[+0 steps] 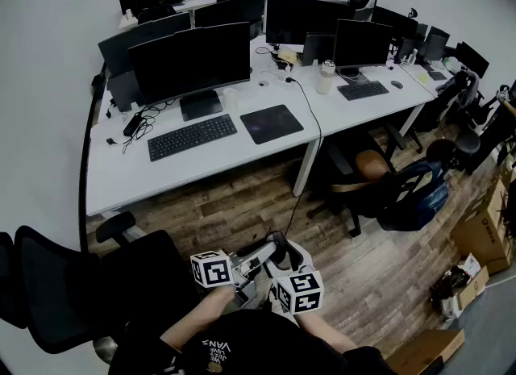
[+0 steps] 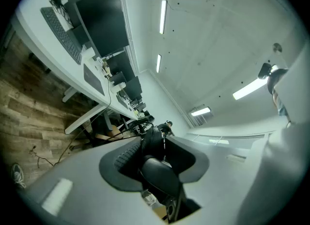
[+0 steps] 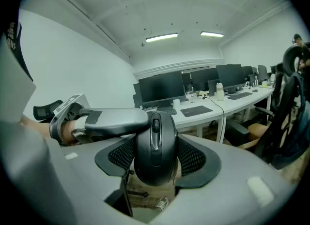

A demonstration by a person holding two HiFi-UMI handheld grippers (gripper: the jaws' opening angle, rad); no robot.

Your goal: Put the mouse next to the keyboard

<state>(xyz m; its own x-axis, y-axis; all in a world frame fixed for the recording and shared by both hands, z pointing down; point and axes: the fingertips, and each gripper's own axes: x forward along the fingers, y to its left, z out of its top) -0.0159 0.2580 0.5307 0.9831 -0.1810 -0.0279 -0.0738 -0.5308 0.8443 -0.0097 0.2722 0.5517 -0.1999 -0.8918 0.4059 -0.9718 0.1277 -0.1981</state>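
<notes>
1. The right gripper point(image 3: 156, 163) is clamping the mouse point(image 3: 155, 142) by its two sides, with the wheel facing the camera.
2. The left gripper point(image 2: 155, 163) is meeting it from the side. Its jaws are standing apart with the mouse's dark body between them, and one grey finger is reaching across to the mouse's top. I cannot tell whether its pads are touching.
3. Both grippers are hanging close to the person's body, over the wooden floor point(image 1: 242, 196) and well apart from the desk point(image 1: 161, 176).
4. So the task is looking barely under way: the mouse is lifted and held, but the carry and the set-down are both waiting to be done.
5. The keyboard point(image 1: 192, 136) is lying on the desk in front of a monitor point(image 1: 190, 63), with a dark mouse pad point(image 1: 272, 123) just beside it on the right, likely the landing spot.
6. An office chair point(image 1: 72, 285) is standing near the person's left, and a cable point(image 1: 313, 135) is running off the desk edge beside the pad. Both are worth avoiding on the way in.
</notes>
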